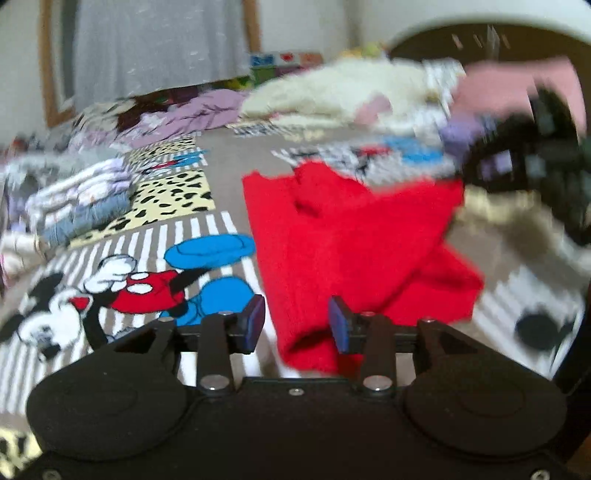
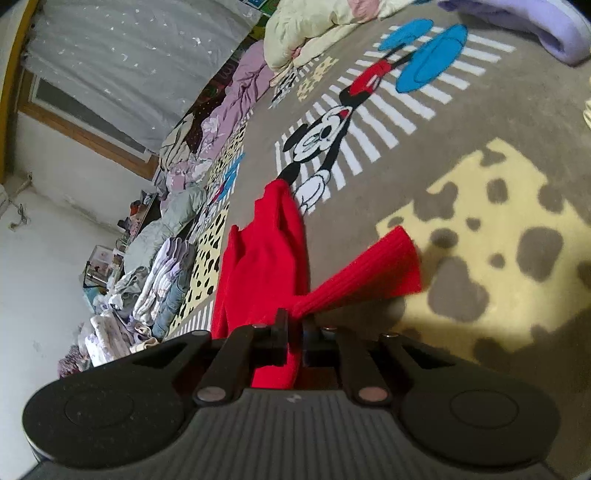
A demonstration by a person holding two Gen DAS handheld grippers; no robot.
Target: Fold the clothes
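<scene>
A red knit garment [image 1: 351, 229] lies partly folded on a cartoon-print blanket [image 1: 229, 166]. My left gripper [image 1: 297, 323] hovers over its near edge, jaws apart, with the red cloth showing below the gap and neither blue pad pressing on it. In the right wrist view my right gripper [image 2: 295, 319] is shut on a bunched fold of the red garment [image 2: 262, 254], and a ribbed cuff [image 2: 373, 269] fans out to the right of the jaws. A blurred black shape, apparently the right gripper [image 1: 535, 162], sits at the garment's far right corner in the left wrist view.
A stack of folded clothes [image 1: 77, 199] [image 2: 166, 280] stands at the blanket's left edge. Cream bedding [image 1: 332, 92] [image 2: 306, 33] and purple bedding [image 1: 192, 114] [image 2: 243, 92] are heaped at the far side. A pink cloth [image 1: 517, 85] shows top right. A curtained window [image 2: 129, 62] is behind.
</scene>
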